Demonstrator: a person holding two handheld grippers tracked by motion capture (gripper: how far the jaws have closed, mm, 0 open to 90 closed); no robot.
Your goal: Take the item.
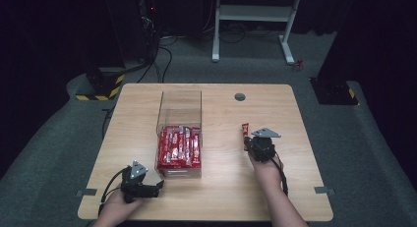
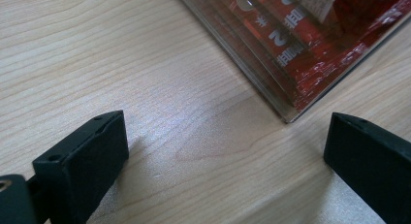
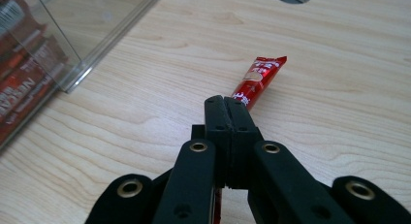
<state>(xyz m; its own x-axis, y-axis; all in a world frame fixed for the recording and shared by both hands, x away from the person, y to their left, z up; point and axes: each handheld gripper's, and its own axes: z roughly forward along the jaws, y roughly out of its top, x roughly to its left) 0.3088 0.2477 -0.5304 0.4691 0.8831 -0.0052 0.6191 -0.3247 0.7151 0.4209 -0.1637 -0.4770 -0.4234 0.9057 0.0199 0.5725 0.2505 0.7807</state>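
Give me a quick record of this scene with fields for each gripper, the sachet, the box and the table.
left gripper: open, low on the table near the box's near left corner, holding nothing
right gripper: shut on the sachet
sachet: red stick, far end sticking out past the jaws, right of the box
box: clear, open-topped, near half packed with red sachets, far half bare
table: light wood, round grey hole near the far edge
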